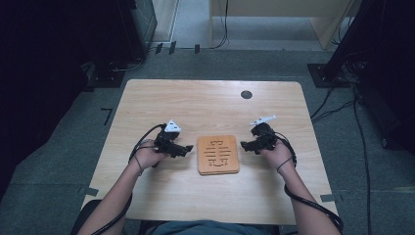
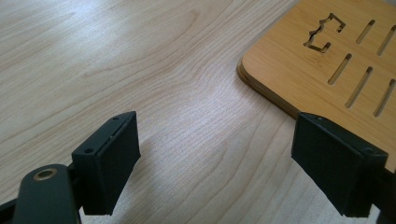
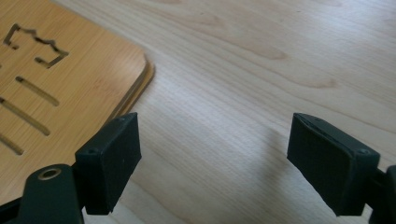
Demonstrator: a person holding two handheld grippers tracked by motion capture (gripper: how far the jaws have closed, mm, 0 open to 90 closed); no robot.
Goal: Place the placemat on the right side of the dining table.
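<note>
A small bamboo board (image 1: 218, 154) with cut slots lies flat in the middle of the table. My left gripper (image 1: 187, 148) rests just to its left, pointing at it. Its jaws stand wide apart with bare table between them, and the board's corner (image 2: 322, 51) lies ahead to the right. My right gripper (image 1: 243, 145) sits just right of the board, pointing at it. Those jaws stand wide too, nothing between them, with the board's corner (image 3: 70, 74) ahead to the left.
The light wooden table (image 1: 210, 105) has a dark round hole (image 1: 246, 94) near its far edge. Black cables trail from both grippers along the forearms. Dark stands and cables crowd the floor at both sides beyond the table.
</note>
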